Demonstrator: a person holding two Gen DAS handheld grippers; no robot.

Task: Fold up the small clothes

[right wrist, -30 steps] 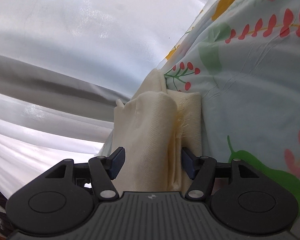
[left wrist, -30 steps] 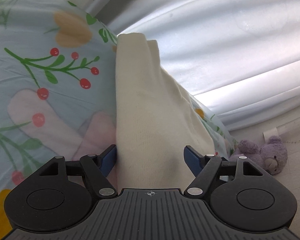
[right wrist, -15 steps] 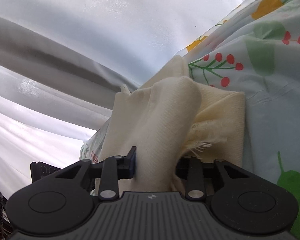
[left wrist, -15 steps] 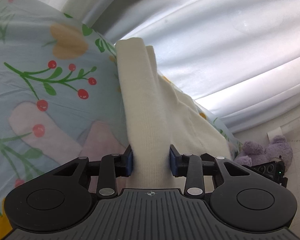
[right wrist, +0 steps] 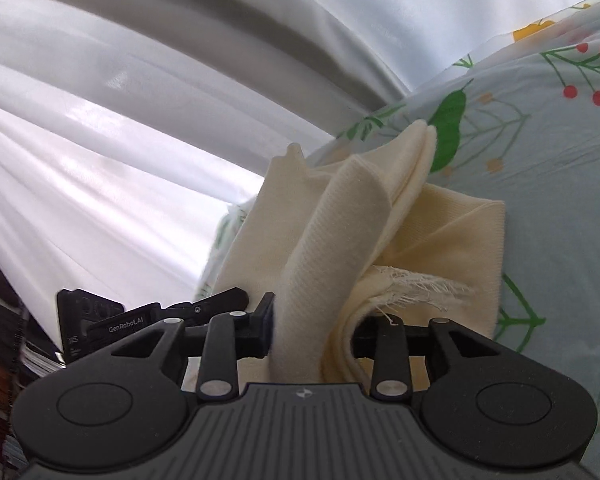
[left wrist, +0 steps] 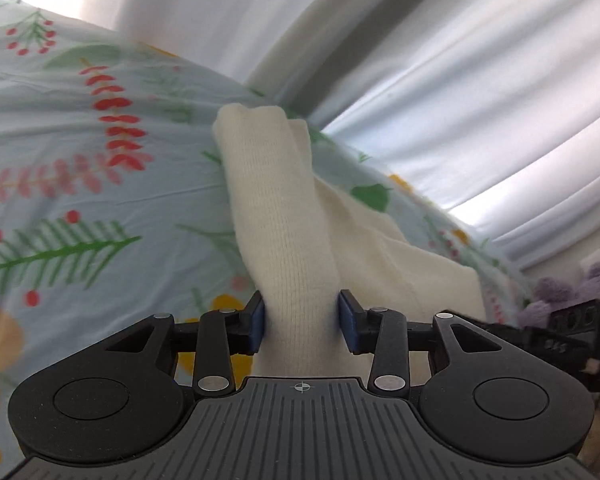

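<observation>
A small cream knit garment (left wrist: pixel 284 216) lies partly lifted over a floral sheet (left wrist: pixel 80 168). My left gripper (left wrist: pixel 302 322) is shut on one bunched end of it, the cloth pinched between the blue pads. In the right wrist view the same garment (right wrist: pixel 340 232) shows folds and a frayed edge (right wrist: pixel 420 280). My right gripper (right wrist: pixel 312 328) is shut on its other bunched end. Each gripper shows at the edge of the other's view: the right one in the left wrist view (left wrist: pixel 572 332), the left one in the right wrist view (right wrist: pixel 112 320).
White curtains (left wrist: pixel 440 60) hang behind the bed and also fill the right wrist view (right wrist: pixel 140 100). A purple plush toy (left wrist: pixel 580 284) sits at the far right beyond the sheet. The floral sheet (right wrist: pixel 540 140) spreads to the right of the garment.
Both grippers went from open around the garment to shut on it, then lifted it. The views have swung over the sheet, and the cloth now hangs bunched between them.
</observation>
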